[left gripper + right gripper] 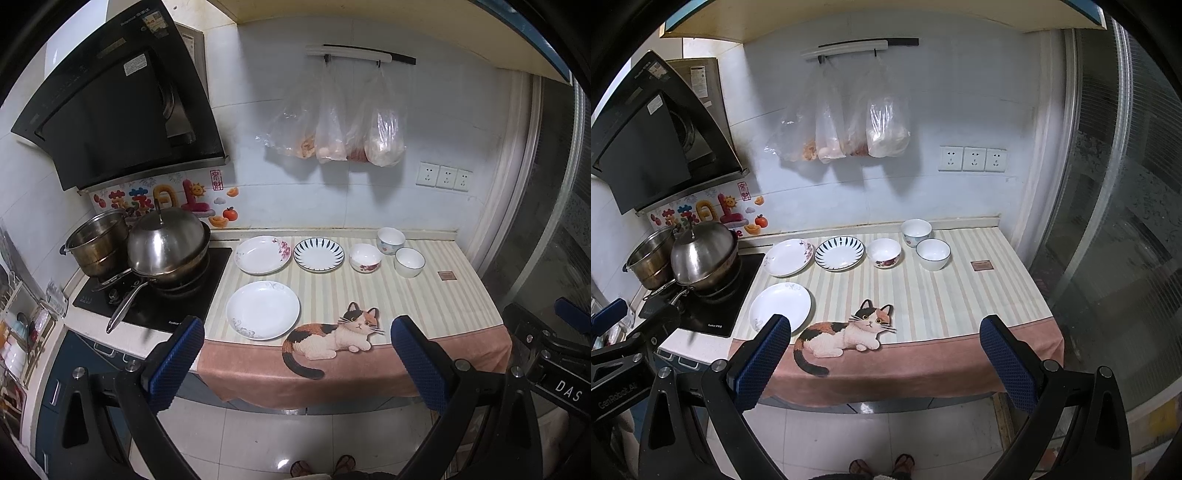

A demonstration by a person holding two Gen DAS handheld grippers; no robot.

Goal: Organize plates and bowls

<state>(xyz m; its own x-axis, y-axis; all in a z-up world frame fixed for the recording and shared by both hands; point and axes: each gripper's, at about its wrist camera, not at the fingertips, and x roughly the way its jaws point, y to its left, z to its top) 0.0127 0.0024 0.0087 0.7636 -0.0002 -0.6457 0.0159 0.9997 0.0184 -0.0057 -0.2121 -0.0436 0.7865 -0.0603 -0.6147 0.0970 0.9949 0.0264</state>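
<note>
Both tongs are hanging in the air in front of the counter, spread wide and holding nothing. The left gripper (297,334) is pointing at the cat cloth (436,306), and the right gripper (884,332) is beside it.

Closest, just past the left gripper's left finger, a plain white plate (262,309) is sitting flat. Farther back, a flowered plate (263,254) and a blue-striped plate (318,255) are lying side by side. To their right, a flowered bowl (365,257), a blue-rimmed bowl (409,262) and a painted bowl (390,240) are standing near each other. Pots (162,251) are sitting far left.
</note>
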